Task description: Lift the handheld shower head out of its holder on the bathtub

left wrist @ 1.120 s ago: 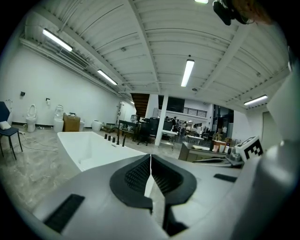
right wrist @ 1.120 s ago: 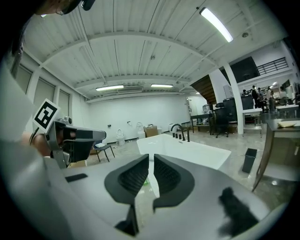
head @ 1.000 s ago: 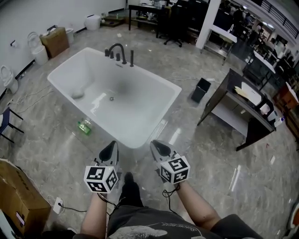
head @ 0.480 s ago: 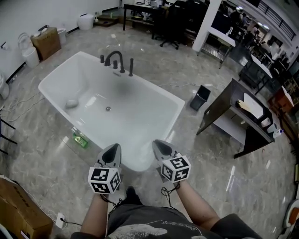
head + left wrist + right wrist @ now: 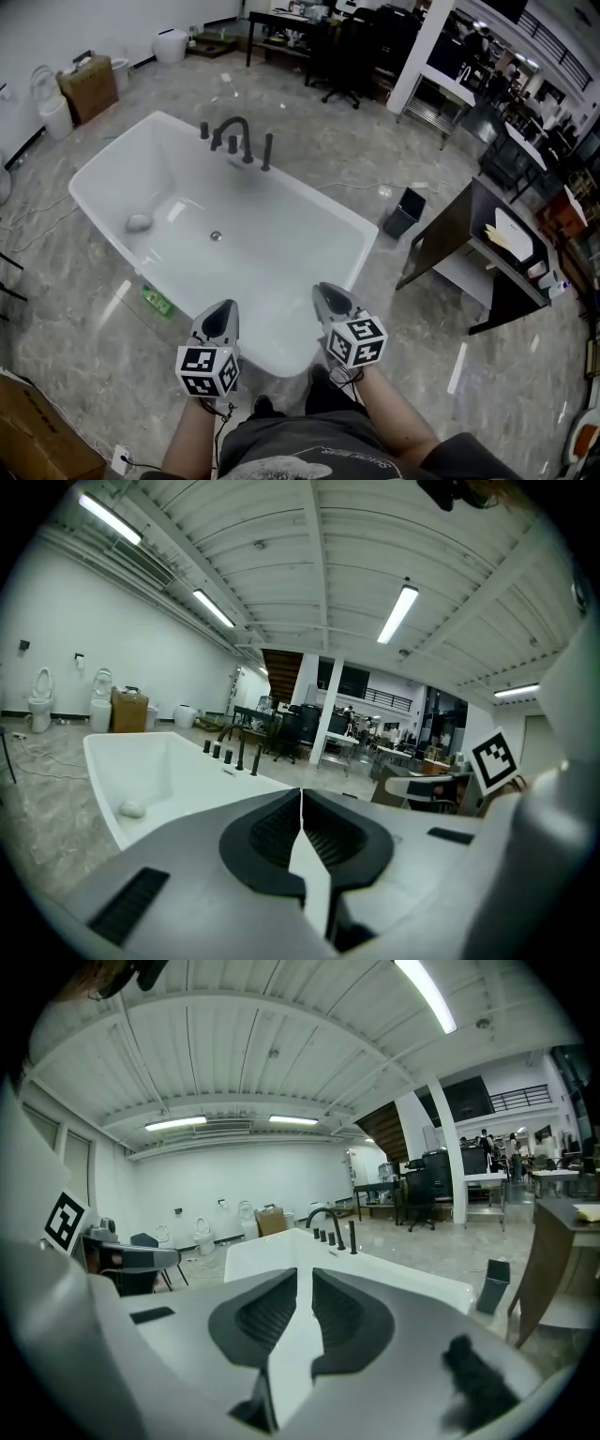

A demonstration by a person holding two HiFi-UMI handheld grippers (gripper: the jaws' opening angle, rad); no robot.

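Both tongs are closed and carry nothing: the left gripper [image 5: 218, 319] has its jaws meeting at the tips, and the right gripper [image 5: 330, 298] shows only a sliver of light between its pads. They hang side by side over the near end of the white bathtub [image 5: 309, 190], pointing along it.

The handheld shower head [image 5: 267, 150] stands upright as a slim black rod in its holder on the far rim, well apart from both grippers. It sits just beside the curved spout [image 5: 234, 131] and a row of short black knobs [image 5: 204, 129].

That crowding looks like the main hazard (the fittings are all dark and close together), since a hasty reach could close on a knob instead. Jaws brought in shut would knock the rod rather than take it. A tilted pull might bind it in the holder, and a smooth rod may slip. On the way round, the green object [image 5: 157, 300] on the floor beside the tub could catch a foot.
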